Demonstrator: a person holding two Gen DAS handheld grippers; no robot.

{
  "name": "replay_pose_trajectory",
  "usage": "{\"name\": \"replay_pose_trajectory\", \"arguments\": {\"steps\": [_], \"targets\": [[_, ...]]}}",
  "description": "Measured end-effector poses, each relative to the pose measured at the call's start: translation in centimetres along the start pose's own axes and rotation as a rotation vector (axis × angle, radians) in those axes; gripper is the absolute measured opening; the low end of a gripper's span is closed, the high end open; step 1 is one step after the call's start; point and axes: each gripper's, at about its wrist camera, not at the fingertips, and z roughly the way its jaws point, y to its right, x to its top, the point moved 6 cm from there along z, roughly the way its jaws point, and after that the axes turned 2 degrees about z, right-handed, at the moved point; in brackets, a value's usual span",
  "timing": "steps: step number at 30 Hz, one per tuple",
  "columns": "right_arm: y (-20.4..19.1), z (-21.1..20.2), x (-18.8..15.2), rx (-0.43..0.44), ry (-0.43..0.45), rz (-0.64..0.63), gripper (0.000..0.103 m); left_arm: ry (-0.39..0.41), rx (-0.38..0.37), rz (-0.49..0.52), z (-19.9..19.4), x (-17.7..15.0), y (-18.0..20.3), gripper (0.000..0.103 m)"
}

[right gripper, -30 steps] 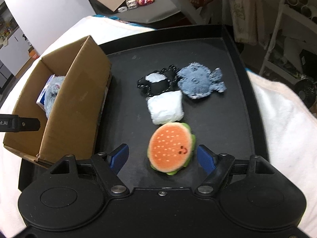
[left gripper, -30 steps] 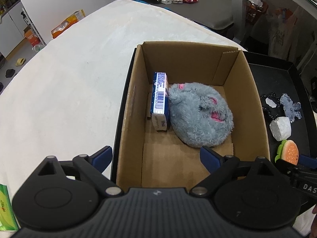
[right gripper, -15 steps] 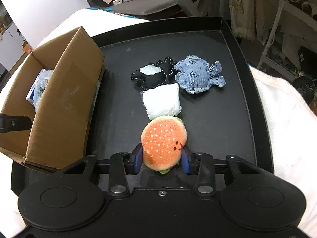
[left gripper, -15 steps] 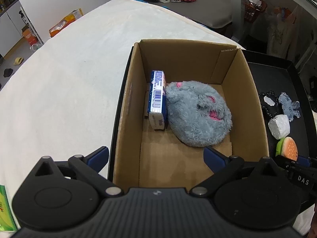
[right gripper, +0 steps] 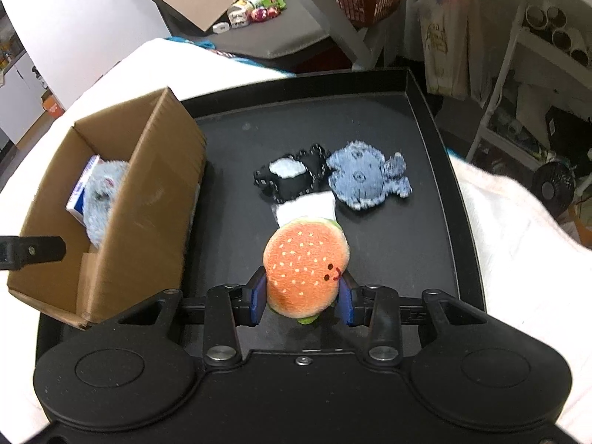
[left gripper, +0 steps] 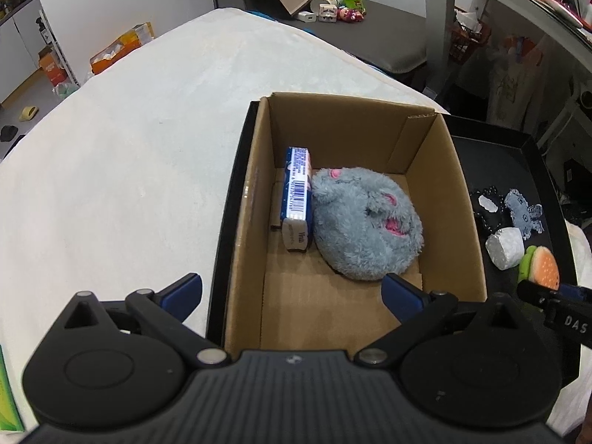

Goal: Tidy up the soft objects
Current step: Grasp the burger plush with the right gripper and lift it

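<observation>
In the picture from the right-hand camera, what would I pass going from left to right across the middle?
Cardboard box holding a grey plush toy → black and white plush → blue denim plush → right wall of the black tray → white cloth.

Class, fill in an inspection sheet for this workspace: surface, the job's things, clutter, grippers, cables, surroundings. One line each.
Surface: white cloth under a black tray.
Job's things: cardboard box on the tray holds a grey plush and a blue-white packet; burger plush, white pouch, black pouch and denim fish on the tray.
Clutter: green pack at the cloth's edge.
Grippers: left gripper open over the box's near end; right gripper shut on the burger plush.
Cables: nothing seen.
Surroundings: shelves, bags, floor boxes, a fan.
</observation>
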Motion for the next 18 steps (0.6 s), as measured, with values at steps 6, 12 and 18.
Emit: {"name": "replay_pose_trajectory", "arguments": {"steps": [6, 12, 18], "targets": [[-1.2, -1.5, 1.2, 0.021, 0.031, -0.006, 0.038, 0.020, -0.017, -0.014, -0.4, 0.1, -0.8, 0.102], [-2.9, -2.6, 2.4, 0.031, 0.056, -0.023, 0.038, 0.057, -0.032, -0.030, -0.7, 0.3, -1.7, 0.101], [-4.5, -3.3, 3.5, 0.029, 0.077, -0.048, 0.038, 0.066, -0.082, -0.010, -0.6, 0.3, -2.0, 0.100]]}}
